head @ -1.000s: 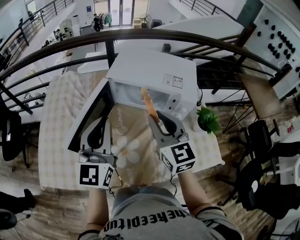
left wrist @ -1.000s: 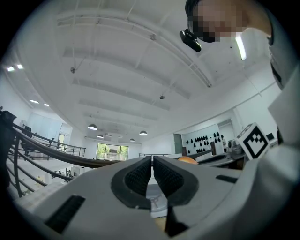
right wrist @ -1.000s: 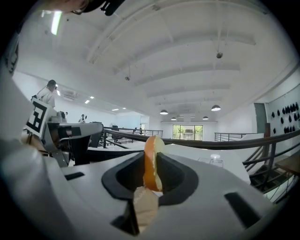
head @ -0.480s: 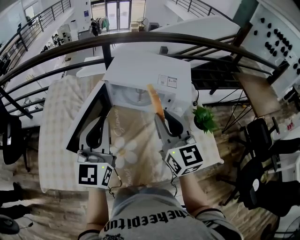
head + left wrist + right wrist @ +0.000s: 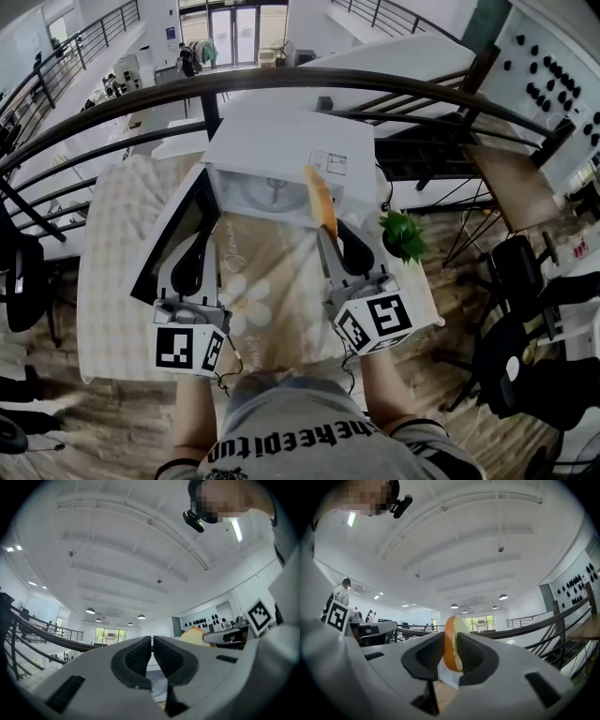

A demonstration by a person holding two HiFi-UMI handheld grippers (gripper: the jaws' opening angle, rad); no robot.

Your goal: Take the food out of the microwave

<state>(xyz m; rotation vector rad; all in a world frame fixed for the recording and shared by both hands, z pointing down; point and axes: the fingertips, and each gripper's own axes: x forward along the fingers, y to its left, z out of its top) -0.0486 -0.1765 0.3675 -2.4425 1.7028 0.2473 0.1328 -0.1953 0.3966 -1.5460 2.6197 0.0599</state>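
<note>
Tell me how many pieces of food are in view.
1: the orange food held in the right gripper, by the open microwave. More may hide inside.

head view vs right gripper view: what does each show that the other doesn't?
Head view only: the microwave door standing open, and the potted plant. Right gripper view only: the pads pressing on both sides of the food, plus ceiling lights. Both: the right gripper holding that food, and the railing.

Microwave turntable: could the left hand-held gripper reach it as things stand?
Probably yes: the door stands open, and nothing lies between the shut, empty left hand-held gripper and the turntable.
</note>
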